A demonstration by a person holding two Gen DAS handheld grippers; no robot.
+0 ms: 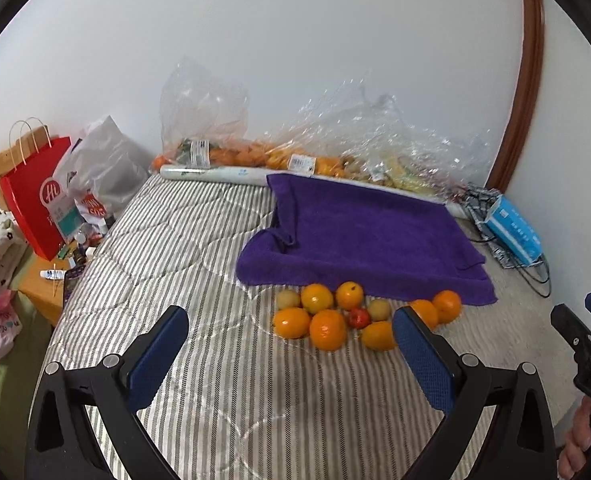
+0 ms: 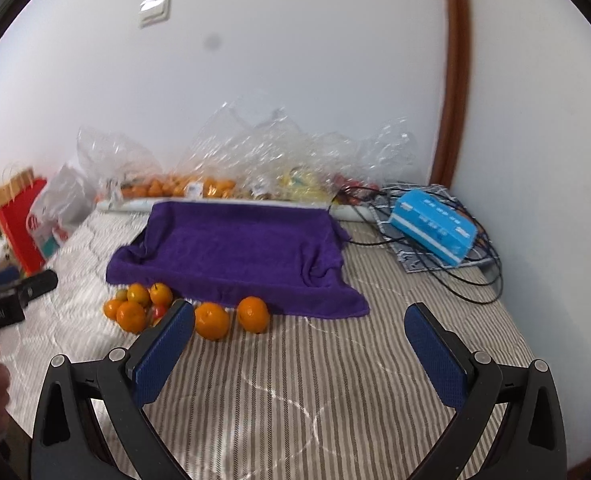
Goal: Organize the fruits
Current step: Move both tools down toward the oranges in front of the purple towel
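Observation:
A cluster of oranges (image 1: 327, 328) lies on the striped bed in front of a purple towel (image 1: 363, 236), with two pale yellow-green fruits (image 1: 288, 299) and a small red fruit (image 1: 358, 317) among them. Two oranges (image 2: 252, 313) sit apart at the right of the cluster. The towel (image 2: 239, 252) is draped over a low tray-like shape. My left gripper (image 1: 291, 344) is open and empty, just short of the cluster. My right gripper (image 2: 299, 340) is open and empty, to the right of the fruit.
Clear plastic bags of oranges and other fruit (image 1: 255, 156) line the wall behind the towel. A blue box (image 2: 433, 230) and black cables (image 2: 471, 284) lie at the right. A red paper bag (image 1: 35, 196) and a white bag (image 1: 103, 168) stand at the left.

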